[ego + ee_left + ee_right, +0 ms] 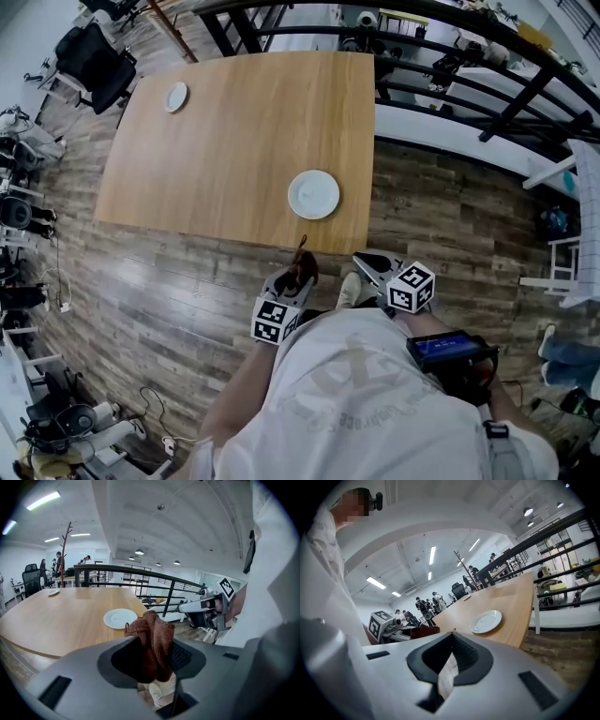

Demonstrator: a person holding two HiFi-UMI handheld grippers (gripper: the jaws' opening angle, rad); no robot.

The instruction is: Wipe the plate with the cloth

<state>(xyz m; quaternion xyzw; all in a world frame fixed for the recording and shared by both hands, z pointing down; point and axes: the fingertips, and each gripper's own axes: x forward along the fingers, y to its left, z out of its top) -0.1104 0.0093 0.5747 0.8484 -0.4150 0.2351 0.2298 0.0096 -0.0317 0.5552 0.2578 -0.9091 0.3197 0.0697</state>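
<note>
A white plate (313, 194) lies near the front right corner of the wooden table (234, 141). My left gripper (301, 269) hangs just off the table's front edge, shut on a bunched brown cloth (304, 264). In the left gripper view the cloth (152, 634) sticks up between the jaws, and the plate (120, 618) lies beyond it on the table. My right gripper (364, 262) is beside the left one, also short of the table edge. Its jaws meet at the tips with nothing between them. The right gripper view has the plate (486, 621) ahead and the cloth (424, 631) to the left.
A smaller white plate (176, 97) sits at the table's far left corner. A black railing (450, 84) runs behind and to the right of the table. Office chairs (94, 61) and cables stand along the left. Several people stand far off (424, 605).
</note>
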